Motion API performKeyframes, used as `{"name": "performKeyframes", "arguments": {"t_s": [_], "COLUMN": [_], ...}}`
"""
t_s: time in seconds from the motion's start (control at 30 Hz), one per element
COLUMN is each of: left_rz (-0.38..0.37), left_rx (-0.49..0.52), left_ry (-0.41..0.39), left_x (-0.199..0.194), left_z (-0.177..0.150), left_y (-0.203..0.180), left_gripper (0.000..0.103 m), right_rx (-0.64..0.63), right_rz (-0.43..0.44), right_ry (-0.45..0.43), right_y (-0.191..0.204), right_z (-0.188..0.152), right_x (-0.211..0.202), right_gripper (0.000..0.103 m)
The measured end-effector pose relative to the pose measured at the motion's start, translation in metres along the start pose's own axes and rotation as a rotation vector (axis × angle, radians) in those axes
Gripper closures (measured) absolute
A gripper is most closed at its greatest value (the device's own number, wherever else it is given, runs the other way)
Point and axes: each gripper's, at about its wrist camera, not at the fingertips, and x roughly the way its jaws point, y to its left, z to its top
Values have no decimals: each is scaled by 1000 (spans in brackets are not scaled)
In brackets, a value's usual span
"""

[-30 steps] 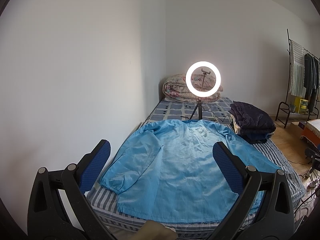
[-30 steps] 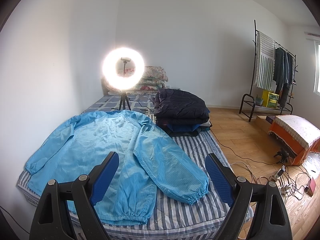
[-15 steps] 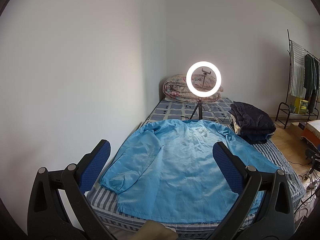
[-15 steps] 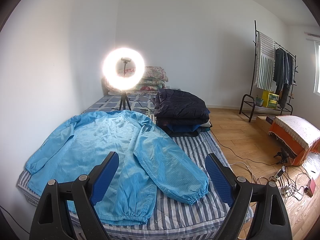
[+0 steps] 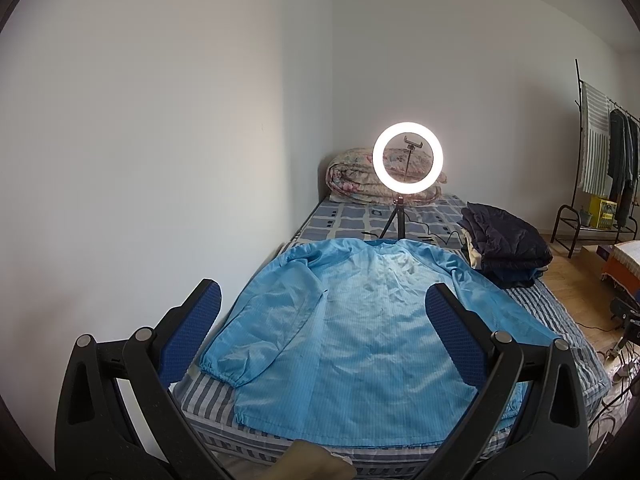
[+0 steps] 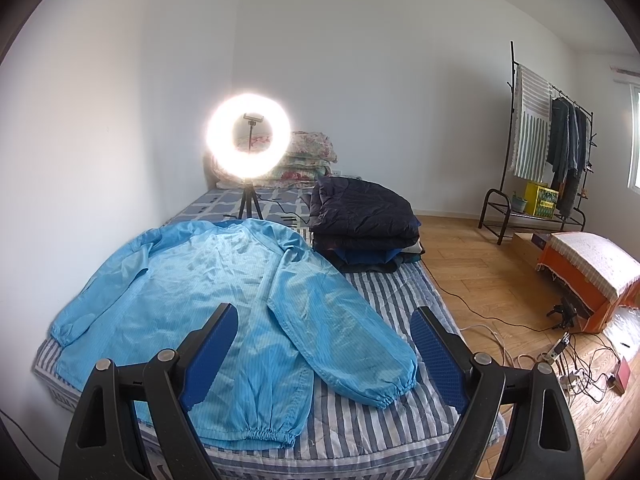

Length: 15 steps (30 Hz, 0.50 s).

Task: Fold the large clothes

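Evidently no change across the last second: same blue jacket, same lie, same spread, flat on its back over the striped bed, filling the middle of the left view and the lower left of the right view. Both sleeves out to the sides, elastic cuffs toward the near edge, collar toward the far end. Unfolded as yet, so by this reading the task at its very start, with no fold made and no cloth gripped.

Left hand-held gripper released, blue pads wide apart, hovering short of the near hem, touching nothing. Right hand-held gripper likewise released and wide, above the sleeve at lower centre of its view, clear of the cloth. Stillness in both suggests a pause before the first reach, probably for a cuff or hem corner.

Beyond the collar, a ring light on a tripod; right of it, a pile of dark folded clothes close to the jacket's shoulder. Rolled quilt at the far wall; clothes rack at the right edge.

Hidden or unclear: near hem partly behind the gripper frames; front or back side of the jacket hard to tell; tan scrap at the bottom of the left view unidentifiable; glare swallowing detail around the lamp.
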Motion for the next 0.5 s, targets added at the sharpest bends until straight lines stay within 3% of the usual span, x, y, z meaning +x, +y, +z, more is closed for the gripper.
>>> {"name": "performKeyframes", "arguments": {"t_s": [0.5], "left_rz": [9], "left_rx": [2], "left_ry": [0], "left_x": [7], "left_z": [-7], "left_y": [2], "left_gripper": [0], "right_rx": [-5], "right_rz": [5], "right_ry": [12], "right_y": [5], "right_z": [-3], "right_x": [10], "right_gripper": [13]}}
